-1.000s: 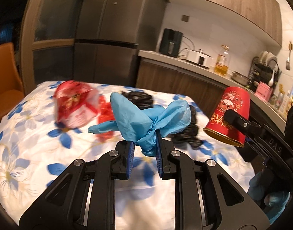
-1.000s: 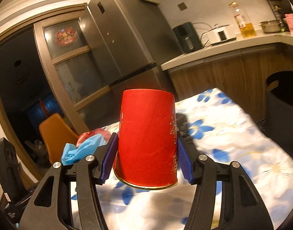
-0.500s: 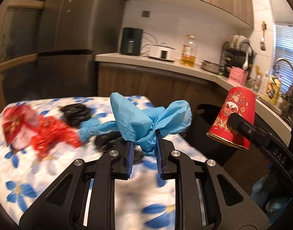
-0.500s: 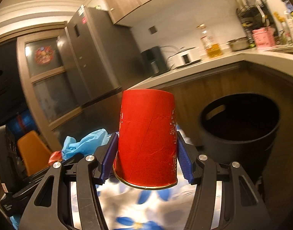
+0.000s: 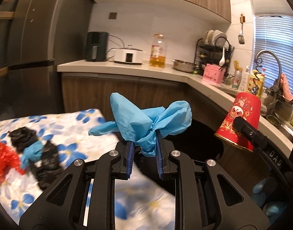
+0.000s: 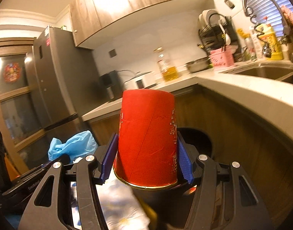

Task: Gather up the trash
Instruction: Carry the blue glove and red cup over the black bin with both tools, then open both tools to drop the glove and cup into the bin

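Note:
My left gripper (image 5: 144,149) is shut on a crumpled blue glove (image 5: 146,122) and holds it in the air over the near rim of a black trash bin (image 5: 204,143). My right gripper (image 6: 146,163) is shut on an upside-down red paper cup (image 6: 146,141), held above the same bin (image 6: 196,140). The cup also shows at the right of the left wrist view (image 5: 240,124). The glove shows at the left of the right wrist view (image 6: 69,145). Black bags (image 5: 44,157), a blue scrap (image 5: 31,153) and a red wrapper (image 5: 2,159) lie on the floral tablecloth (image 5: 69,130).
The table edge borders the bin on its left. A kitchen counter (image 5: 127,69) runs behind and to the right, with an oil bottle (image 5: 158,51), appliances, a dish rack and a sink with tap (image 5: 269,57). A refrigerator (image 5: 31,44) stands at the left.
Both grippers have swung right, away from the table and toward the bin, each carrying its item. The table trash has slid to the left of view. The bin now sits under both grippers.

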Tool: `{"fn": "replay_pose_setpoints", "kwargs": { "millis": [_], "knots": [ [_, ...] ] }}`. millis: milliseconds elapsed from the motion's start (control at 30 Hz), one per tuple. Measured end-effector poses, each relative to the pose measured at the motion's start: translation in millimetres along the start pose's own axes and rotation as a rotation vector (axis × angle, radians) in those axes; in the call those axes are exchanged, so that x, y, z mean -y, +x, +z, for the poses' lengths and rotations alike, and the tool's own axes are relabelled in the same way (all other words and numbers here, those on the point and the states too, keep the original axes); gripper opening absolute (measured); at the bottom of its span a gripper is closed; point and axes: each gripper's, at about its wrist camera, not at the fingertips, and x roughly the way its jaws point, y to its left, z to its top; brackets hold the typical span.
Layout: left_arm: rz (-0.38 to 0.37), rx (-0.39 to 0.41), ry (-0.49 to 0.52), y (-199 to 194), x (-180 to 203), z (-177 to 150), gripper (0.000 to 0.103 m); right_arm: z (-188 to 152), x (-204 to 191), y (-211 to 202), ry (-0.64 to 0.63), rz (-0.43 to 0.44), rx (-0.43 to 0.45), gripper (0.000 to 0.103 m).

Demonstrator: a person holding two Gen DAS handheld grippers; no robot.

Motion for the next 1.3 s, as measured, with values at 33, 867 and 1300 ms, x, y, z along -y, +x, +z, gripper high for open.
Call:
{"fn": "replay_pose_setpoints", "kwargs": {
  "millis": [33, 867, 1300],
  "knots": [
    [-0.007, 0.003, 0.002, 3.9, 4.2, 1.2, 0.019, 2.5, 5.4, 0.7, -0.007, -0.013, 0.01, 0.057],
    [-0.062, -0.029, 0.013, 73.7, 37.4, 9.8, 0.019, 17.0, 16.6, 41.1, -0.072, -0.075, 0.029, 0.059],
    [-0.077, -0.036, 0.009, 93.6, 40.0, 9.2, 0.019, 14.1, 22.5, 55.7, -0.068, -0.076, 0.019, 0.064]
  ]
}}
